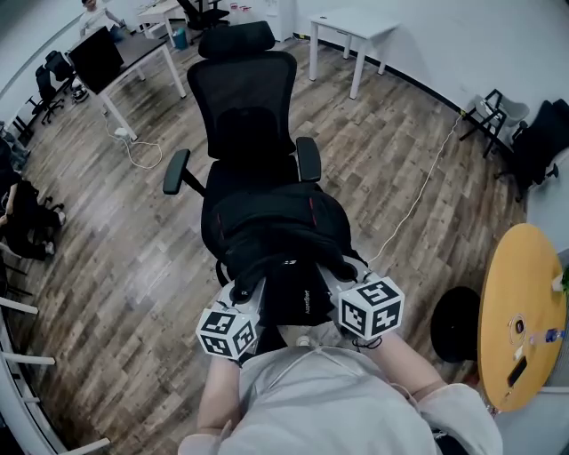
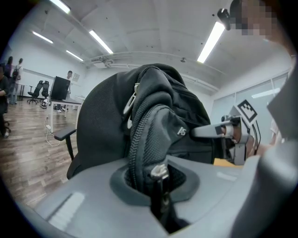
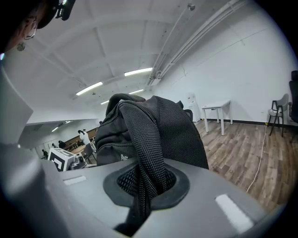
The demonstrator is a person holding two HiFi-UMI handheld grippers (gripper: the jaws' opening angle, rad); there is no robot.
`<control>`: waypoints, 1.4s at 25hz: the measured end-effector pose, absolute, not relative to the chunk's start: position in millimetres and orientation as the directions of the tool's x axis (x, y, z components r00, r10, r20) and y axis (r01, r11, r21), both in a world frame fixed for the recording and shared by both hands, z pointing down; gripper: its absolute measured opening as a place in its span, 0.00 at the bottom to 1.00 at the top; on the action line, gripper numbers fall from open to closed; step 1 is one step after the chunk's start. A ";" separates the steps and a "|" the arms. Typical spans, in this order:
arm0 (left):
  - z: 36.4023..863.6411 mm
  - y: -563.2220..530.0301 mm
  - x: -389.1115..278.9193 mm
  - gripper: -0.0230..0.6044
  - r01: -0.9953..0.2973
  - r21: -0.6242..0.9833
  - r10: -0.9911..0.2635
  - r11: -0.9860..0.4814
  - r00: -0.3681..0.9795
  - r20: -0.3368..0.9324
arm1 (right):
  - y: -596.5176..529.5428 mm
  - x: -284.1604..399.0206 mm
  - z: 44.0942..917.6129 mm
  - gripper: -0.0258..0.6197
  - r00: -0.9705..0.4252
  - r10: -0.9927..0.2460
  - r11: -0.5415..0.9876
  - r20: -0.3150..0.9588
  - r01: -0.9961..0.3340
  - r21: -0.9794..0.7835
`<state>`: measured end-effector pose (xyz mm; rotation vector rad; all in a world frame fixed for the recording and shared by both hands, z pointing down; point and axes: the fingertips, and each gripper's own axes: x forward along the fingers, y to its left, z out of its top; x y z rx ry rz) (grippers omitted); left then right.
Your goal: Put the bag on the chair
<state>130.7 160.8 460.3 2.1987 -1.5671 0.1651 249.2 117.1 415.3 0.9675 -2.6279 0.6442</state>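
Note:
A black backpack (image 1: 276, 222) lies on the seat of a black mesh office chair (image 1: 244, 89), its near end hanging over the seat's front edge. My left gripper (image 1: 242, 289) is at the bag's near left side and my right gripper (image 1: 342, 275) at its near right. In the left gripper view the left gripper (image 2: 160, 186) is shut on a zippered padded edge of the bag (image 2: 158, 107), with the chair back behind it. In the right gripper view the right gripper (image 3: 142, 186) is shut on a mesh strap of the bag (image 3: 153, 121).
A round yellow table (image 1: 520, 320) stands at the right, with a black round base (image 1: 455, 324) beside it. A white desk (image 1: 351, 27) is behind the chair, a desk with a monitor (image 1: 98, 58) at far left. A white cable (image 1: 418, 191) runs across the wood floor.

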 end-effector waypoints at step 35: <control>502.6 -215.8 -206.4 0.10 -0.855 0.321 -0.742 -0.407 0.515 0.429 | -237.4 -80.4 461.9 0.06 -0.620 -0.605 0.490 0.499 -0.784 -0.381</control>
